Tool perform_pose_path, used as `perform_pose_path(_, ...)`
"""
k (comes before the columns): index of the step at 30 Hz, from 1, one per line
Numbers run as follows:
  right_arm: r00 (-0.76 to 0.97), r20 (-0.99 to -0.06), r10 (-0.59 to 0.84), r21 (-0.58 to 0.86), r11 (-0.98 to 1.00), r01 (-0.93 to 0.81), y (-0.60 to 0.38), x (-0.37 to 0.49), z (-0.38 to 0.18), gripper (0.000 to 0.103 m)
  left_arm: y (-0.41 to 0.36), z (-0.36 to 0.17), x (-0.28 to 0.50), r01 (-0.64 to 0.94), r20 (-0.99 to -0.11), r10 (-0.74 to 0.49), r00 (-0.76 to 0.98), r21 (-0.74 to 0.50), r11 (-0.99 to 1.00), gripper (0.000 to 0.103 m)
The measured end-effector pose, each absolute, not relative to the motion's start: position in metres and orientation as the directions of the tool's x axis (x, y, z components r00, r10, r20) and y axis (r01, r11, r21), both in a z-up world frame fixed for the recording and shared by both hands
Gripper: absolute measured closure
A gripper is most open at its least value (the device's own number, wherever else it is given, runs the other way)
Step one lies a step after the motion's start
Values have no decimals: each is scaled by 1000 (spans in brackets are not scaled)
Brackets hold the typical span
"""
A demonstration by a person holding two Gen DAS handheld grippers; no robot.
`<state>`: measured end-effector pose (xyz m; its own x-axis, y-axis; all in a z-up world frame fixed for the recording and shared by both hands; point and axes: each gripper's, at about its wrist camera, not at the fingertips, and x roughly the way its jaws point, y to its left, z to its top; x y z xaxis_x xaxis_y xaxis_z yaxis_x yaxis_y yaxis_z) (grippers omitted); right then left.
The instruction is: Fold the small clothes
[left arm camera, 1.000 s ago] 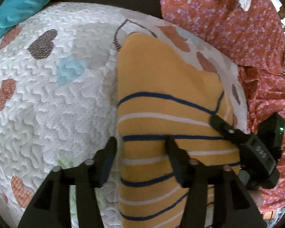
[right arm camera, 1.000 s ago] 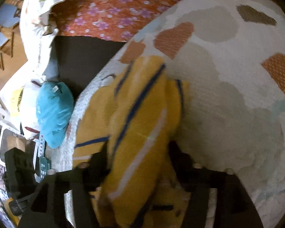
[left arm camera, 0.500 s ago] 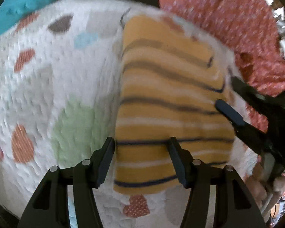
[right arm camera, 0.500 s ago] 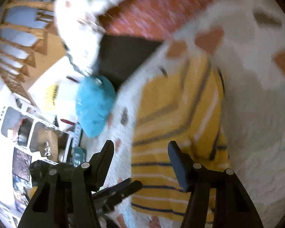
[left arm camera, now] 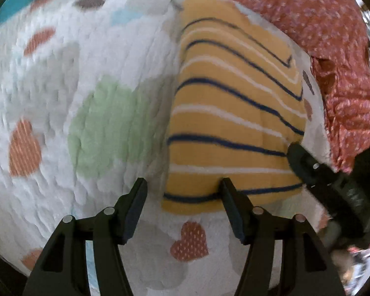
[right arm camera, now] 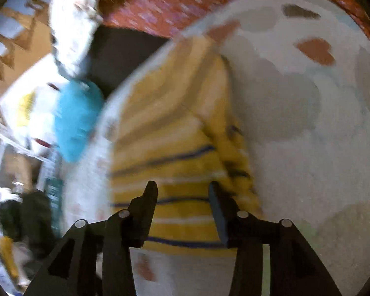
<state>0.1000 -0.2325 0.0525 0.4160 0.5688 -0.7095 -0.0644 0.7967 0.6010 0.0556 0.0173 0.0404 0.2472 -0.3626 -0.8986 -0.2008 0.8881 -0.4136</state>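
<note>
Mid-fold: striped yellow garment lay folded flat on the heart-print quilt. Left claw gaped empty over its near edge; right claw, just narrowing, held nothing. Probably called for regripping that edge to fold again.

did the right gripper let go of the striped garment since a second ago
Yes. The right gripper now hangs empty over the folded yellow striped garment on the heart quilt, its jaws having just been closing.

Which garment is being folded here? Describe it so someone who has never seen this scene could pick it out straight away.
Start from the white quilted mat printed with coloured hearts. The yellow striped garment lies folded flat on it, near the edge beside the red floral cloth. Its navy and white stripes on mustard yellow set it apart from everything around it.
</note>
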Motion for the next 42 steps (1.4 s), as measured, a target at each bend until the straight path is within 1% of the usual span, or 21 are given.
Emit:
perform_pose_path(1,427,-701,571,613,789,-50,-240,96,48,61,22,41,52,-218,-890,-381,249,-435,873,43)
perform_pose_path(3,449,-678,583,645,764,-18,-256,87,51,60,34,45,46,-244,-881,-395,261,-456,856,43)
perform_pose_path(4,459,-686,564,634,773,-3,-262,83,54,56,41,47,42,-259,-880,-393,266,-458,851,43)
perform_pose_path(5,468,-721,511,585,811,16,-268,76,60,49,50,47,37,-280,-880,-392,269,-461,842,43)
perform_pose_path(7,478,-736,479,549,836,8,-274,66,67,48,64,47,24,-311,-881,-385,276,-461,831,43)
perform_pose_path(10,487,-730,479,561,828,26,-294,35,73,48,72,59,0,-316,-886,-343,311,-437,842,43)
perform_pose_path(13,486,-726,486,571,820,34,-301,4,75,48,69,83,-24,-285,-888,-277,368,-391,875,43)
perform_pose_path(15,486,-736,470,552,833,30,-298,-19,75,46,57,99,-41,-264,-888,-207,410,-333,905,43)
perform_pose_path(19,490,-766,416,485,875,16,-284,-61,70,42,26,126,-89,-237,-866,-7,500,-145,961,41)
perform_pose_path(20,499,-786,365,422,907,1,-277,-73,69,42,15,131,-106,-232,-849,45,527,-93,968,37)
perform_pose_path(22,513,-809,286,328,945,-10,-266,-84,70,42,7,137,-129,-231,-821,93,563,-48,972,30)
perform_pose_path(24,536,-808,244,269,963,-33,-259,-93,77,42,-6,147,-144,-213,-785,144,602,16,977,28)
perform_pose_path(25,553,-804,220,236,971,-42,-255,-98,82,41,-8,154,-150,-201,-768,156,621,36,979,23)
perform_pose_path(26,570,-797,199,207,977,-51,-251,-104,87,40,-11,161,-155,-193,-747,167,644,52,980,12)
perform_pose_path(27,590,-788,178,178,982,-58,-248,-112,91,37,-12,170,-159,-193,-720,180,671,65,979,6)
perform_pose_path(28,609,-778,154,148,987,-60,-246,-120,96,35,-13,179,-162,-200,-694,192,694,71,977,0)
perform_pose_path(30,629,-768,120,107,992,-59,-241,-132,102,33,-12,195,-161,-225,-662,213,718,68,972,0)
perform_pose_path(33,631,-770,98,58,995,-84,-235,-136,111,31,-9,204,-141,-217,-694,204,690,71,974,0)
perform_pose_path(35,636,-766,97,61,995,-79,-235,-135,116,31,-7,211,-132,-202,-702,184,688,58,978,0)
perform_pose_path(37,639,-763,99,71,995,-69,-237,-132,121,30,-6,220,-132,-212,-681,191,707,54,976,0)
perform_pose_path(42,632,-769,97,89,995,-44,-240,-129,122,29,-5,236,-159,-246,-590,185,786,-25,969,0)
